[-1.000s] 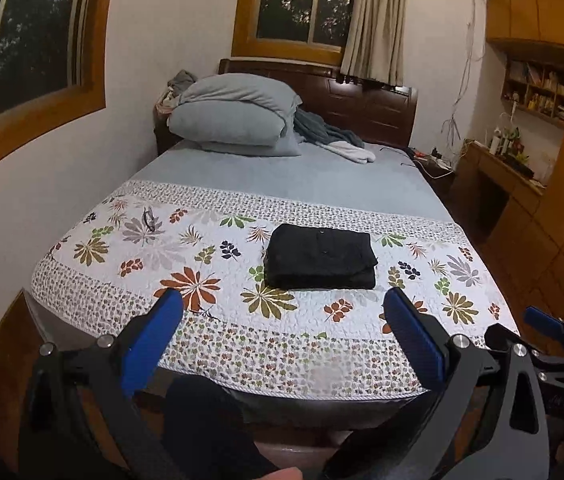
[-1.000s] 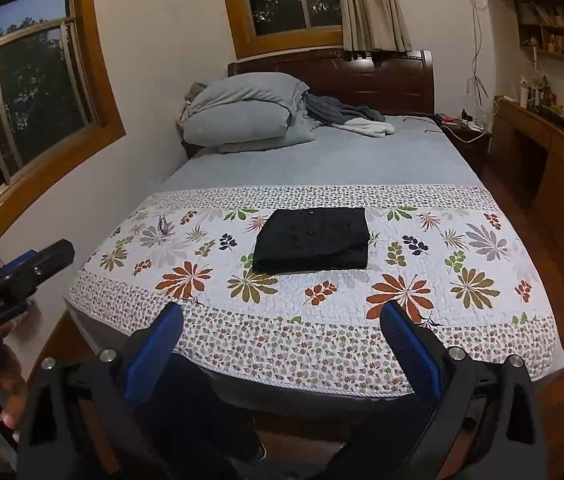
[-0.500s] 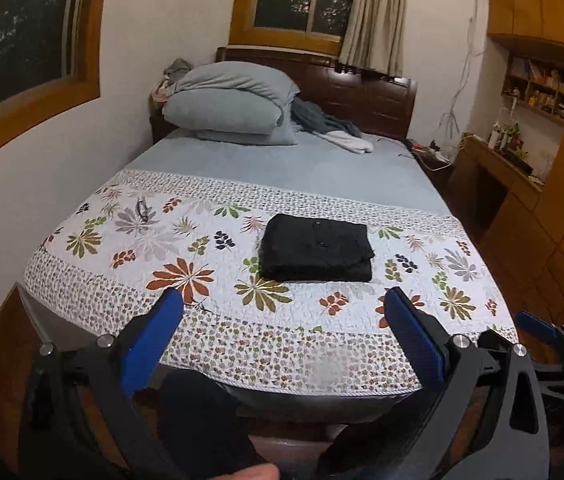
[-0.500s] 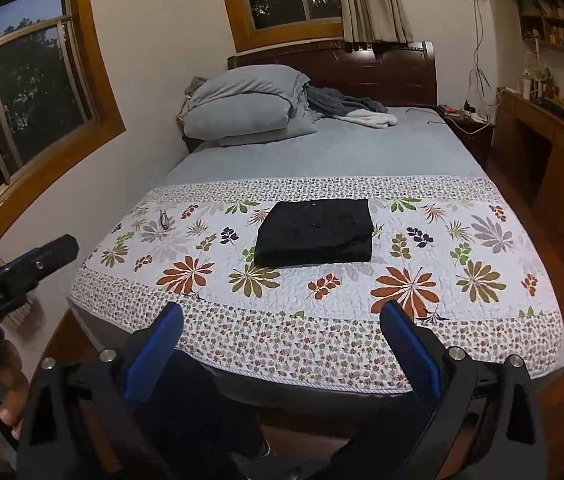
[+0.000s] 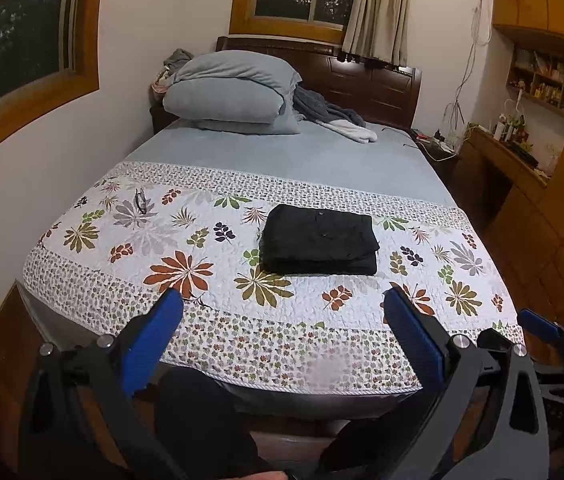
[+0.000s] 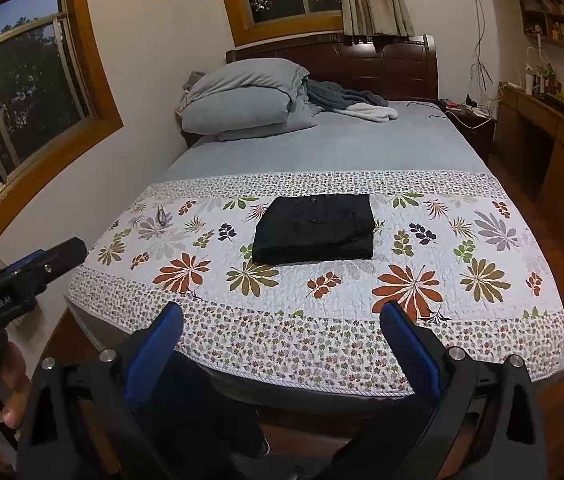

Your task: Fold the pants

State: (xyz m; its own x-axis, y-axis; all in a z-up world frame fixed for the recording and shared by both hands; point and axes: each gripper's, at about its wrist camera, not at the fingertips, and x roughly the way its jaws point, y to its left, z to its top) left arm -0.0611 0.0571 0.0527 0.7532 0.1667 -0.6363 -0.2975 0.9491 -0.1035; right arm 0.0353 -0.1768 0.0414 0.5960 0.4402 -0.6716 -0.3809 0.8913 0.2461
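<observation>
Left tool (image 5: 282, 328), right tool (image 6: 282, 330) — both spread, empty, short of folded pants (image 5: 319, 240).

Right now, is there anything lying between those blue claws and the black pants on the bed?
Nothing visible. Only bare floral quilt lies between the open left gripper, the open right gripper and the folded black pants. The eyeglasses sit far off to the side.

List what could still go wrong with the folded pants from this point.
1. The black pants lie as a stacked rectangle with loose layered edges at the front; nudging them with either gripper might undo the fold.
2. Both grippers, left and right, hang open off the foot of the bed; reaching back in could drag the floral quilt and shift the stack.
</observation>
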